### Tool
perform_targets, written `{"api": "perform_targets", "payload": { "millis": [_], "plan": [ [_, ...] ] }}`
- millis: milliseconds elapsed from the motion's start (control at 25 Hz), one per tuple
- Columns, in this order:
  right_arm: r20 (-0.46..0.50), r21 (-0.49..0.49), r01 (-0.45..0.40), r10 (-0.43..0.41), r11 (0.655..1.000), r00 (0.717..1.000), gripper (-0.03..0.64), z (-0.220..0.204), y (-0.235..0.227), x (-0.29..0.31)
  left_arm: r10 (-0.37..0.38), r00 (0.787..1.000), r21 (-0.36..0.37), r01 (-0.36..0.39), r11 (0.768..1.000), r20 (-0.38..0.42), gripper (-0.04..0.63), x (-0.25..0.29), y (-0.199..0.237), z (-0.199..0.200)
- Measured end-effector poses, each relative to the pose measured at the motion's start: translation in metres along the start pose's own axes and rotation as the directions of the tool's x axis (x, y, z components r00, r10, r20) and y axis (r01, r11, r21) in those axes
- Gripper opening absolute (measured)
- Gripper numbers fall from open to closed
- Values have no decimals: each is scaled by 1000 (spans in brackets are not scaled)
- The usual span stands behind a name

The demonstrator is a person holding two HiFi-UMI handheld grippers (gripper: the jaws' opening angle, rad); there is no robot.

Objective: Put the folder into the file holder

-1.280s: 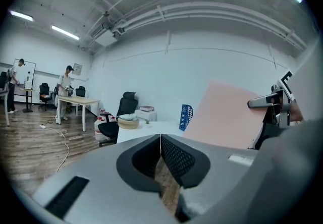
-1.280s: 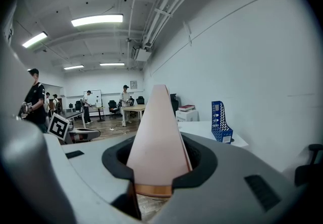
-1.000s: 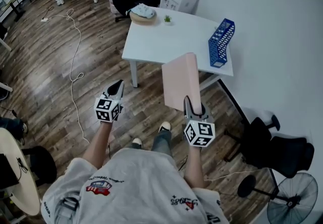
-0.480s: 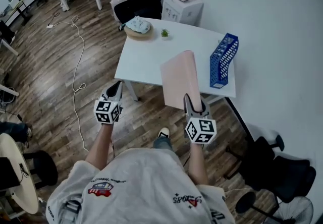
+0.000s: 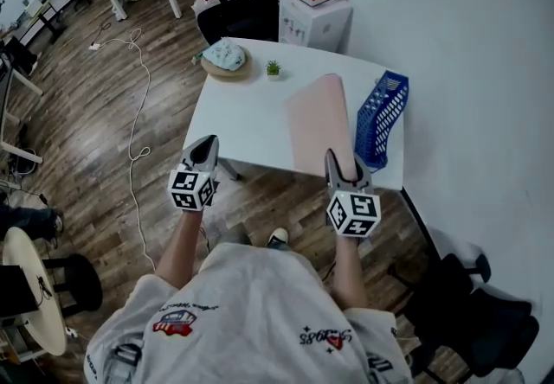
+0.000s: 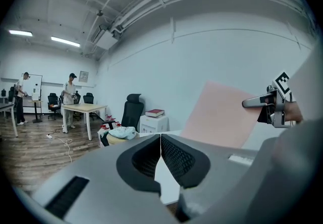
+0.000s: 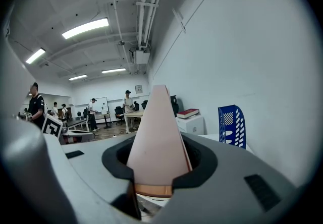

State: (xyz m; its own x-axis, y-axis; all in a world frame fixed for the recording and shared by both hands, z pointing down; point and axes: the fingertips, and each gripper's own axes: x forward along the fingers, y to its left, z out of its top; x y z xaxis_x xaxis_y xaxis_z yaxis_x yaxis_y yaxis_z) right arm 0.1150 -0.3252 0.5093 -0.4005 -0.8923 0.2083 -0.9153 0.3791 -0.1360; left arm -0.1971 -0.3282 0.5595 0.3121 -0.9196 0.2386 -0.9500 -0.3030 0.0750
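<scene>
Pale-pink flat card folder (image 5: 316, 123), near edge pinched in right gripper (image 5: 343, 168), raised over white rectangular table (image 5: 242, 118), blue mesh plastic file holder (image 5: 381, 118) at folder's three o'clock, left gripper (image 5: 204, 150) pressed together, empty.

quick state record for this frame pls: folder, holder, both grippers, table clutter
folder: pink, held above the white table
file holder: blue mesh, at table's right edge, right of folder, apart from it
right gripper: jaws clamped on folder's near end
left gripper: jaws together, empty
clutter: potted plant, round tray with cloth, far side
task: folder not yet in holder
</scene>
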Motion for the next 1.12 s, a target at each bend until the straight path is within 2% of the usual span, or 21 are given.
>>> {"api": "perform_targets", "payload": {
  "millis": [160, 400, 680, 920, 1120],
  "plan": [
    [-6, 13, -10, 10, 1000, 1000, 158, -7, -14, 9, 10, 999, -8, -10, 1000, -32, 8, 16, -1, -14],
    [3, 22, -3, 3, 1000, 1000, 159, -12, -19, 19, -17, 1000, 11, 17, 1000, -24, 8, 38, 0, -9],
    [36, 14, 6, -6, 1000, 999, 158, 11, -27, 11, -67, 998, 15, 67, 998, -11, 8, 61, -15, 1],
    [181, 28, -4, -1, 1000, 983, 156, 62, -42, -12, -101, 994, 16, 101, 995, -29, 8, 74, -33, -11],
    [345, -35, 40, -25, 999, 938, 156, 138, -58, -48, -117, 993, 21, 117, 993, -16, 8, 80, -40, -5]
  ]
}}
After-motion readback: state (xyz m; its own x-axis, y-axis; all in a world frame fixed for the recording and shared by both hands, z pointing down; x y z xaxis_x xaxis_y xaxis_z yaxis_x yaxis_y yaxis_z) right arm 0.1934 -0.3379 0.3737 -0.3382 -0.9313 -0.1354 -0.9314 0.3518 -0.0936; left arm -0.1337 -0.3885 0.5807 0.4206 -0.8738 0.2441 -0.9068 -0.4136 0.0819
